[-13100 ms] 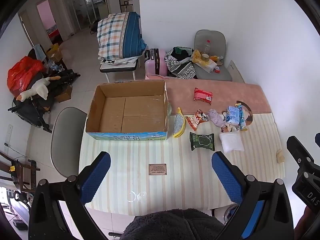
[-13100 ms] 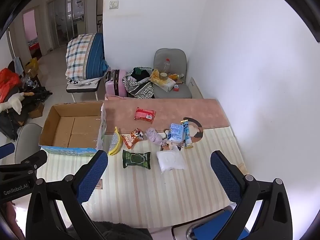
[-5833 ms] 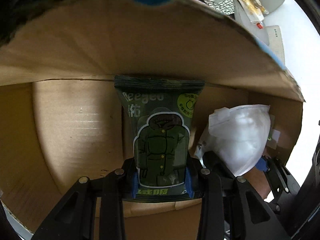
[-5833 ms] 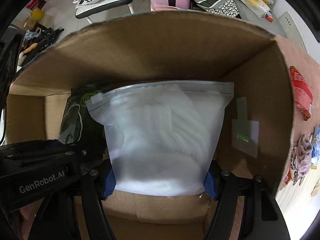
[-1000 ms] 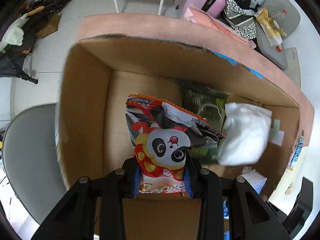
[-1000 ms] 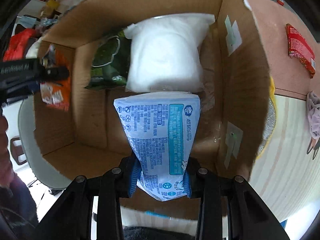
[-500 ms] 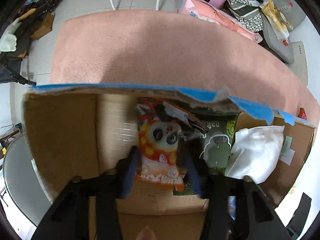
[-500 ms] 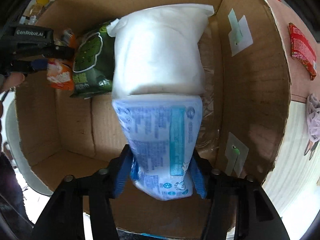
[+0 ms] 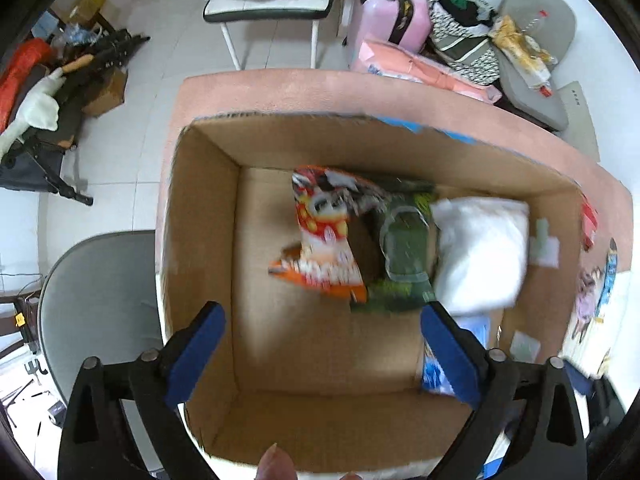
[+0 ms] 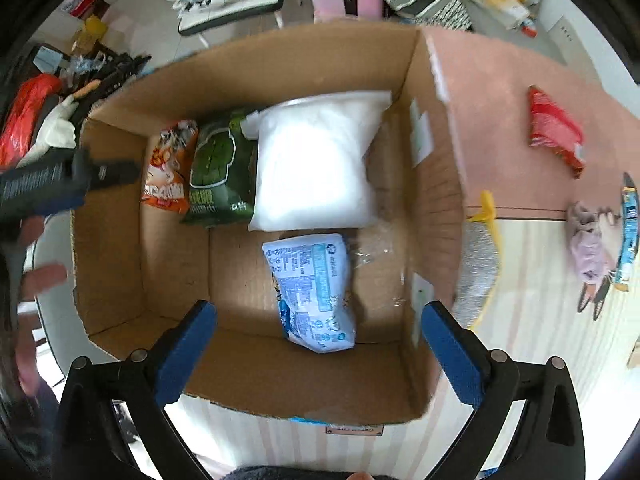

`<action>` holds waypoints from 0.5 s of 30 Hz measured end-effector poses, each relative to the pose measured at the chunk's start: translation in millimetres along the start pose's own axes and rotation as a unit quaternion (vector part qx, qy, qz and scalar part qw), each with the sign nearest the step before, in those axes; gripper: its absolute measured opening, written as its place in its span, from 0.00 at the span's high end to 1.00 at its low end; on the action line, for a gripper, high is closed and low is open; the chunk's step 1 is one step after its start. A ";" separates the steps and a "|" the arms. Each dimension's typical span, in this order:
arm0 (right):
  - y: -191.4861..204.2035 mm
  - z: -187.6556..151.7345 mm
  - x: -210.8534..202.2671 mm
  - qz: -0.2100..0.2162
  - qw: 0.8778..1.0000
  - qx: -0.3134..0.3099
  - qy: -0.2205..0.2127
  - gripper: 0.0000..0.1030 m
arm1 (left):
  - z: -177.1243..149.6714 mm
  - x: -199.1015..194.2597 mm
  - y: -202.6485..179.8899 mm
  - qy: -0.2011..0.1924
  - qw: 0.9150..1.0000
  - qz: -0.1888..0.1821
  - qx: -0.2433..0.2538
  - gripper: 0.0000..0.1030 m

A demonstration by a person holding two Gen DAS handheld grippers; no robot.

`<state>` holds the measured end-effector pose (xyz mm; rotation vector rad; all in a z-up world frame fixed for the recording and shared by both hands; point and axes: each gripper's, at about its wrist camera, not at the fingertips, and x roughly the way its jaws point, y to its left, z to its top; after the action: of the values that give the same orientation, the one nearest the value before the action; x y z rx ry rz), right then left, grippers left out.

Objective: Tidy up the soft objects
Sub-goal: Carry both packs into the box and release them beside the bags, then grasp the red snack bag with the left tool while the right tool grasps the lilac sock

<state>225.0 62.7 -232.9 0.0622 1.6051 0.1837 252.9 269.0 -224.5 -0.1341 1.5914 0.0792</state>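
Two hand-held grippers hang over a cardboard box (image 10: 436, 184) on a striped table (image 10: 552, 320), both pointing straight down, their jaws having just swung wide. The left gripper (image 9: 320, 356) stands spread with nothing between its blue pads, and the orange snack bag (image 9: 320, 240) lies loose on the box floor beside a green packet (image 9: 404, 256) and a white pouch (image 9: 480, 252). The right gripper (image 10: 320, 348) is likewise spread and empty; the blue-and-white tissue pack (image 10: 316, 292) rests on the box floor just below the white pouch. Four soft things are now boxed (about half the job, by the look of it). Left outside on the table are a red packet (image 10: 554, 132), a pale purple cloth (image 10: 588, 248), a blue tube (image 10: 628, 232) and a yellow-edged bag (image 10: 482, 264) leaning against the box wall.
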 end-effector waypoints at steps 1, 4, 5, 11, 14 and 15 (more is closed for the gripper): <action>-1.2 -3.0 -3.4 -0.003 1.000 -0.001 -0.007 0.00 | -4.2 -2.0 -1.0 -0.004 1.000 0.000 0.000 0.02; -2.3 -12.4 -12.6 -0.008 1.000 -0.005 -0.023 0.00 | -27.3 -16.3 -2.7 -0.019 1.000 0.005 -0.003 0.02; -3.0 -16.1 -18.9 -0.009 0.999 -0.008 -0.031 0.00 | -34.8 -20.4 -3.8 -0.025 1.000 0.005 -0.003 0.02; -8.0 -37.0 -47.2 -0.007 0.998 -0.017 -0.059 0.00 | -73.2 -43.6 -11.0 -0.050 0.999 0.017 -0.004 0.02; -9.8 -48.4 -63.2 0.002 0.997 -0.024 -0.070 0.00 | -89.0 -53.1 -14.7 -0.059 0.998 0.018 -0.010 0.02; -10.4 -51.3 -67.2 0.006 0.997 -0.026 -0.072 0.00 | -93.9 -57.6 -15.2 -0.063 0.998 0.018 -0.013 0.02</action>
<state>177.7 38.1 -166.6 0.0442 1.4560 0.2257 163.1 243.4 -164.1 -0.1184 1.4684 0.1328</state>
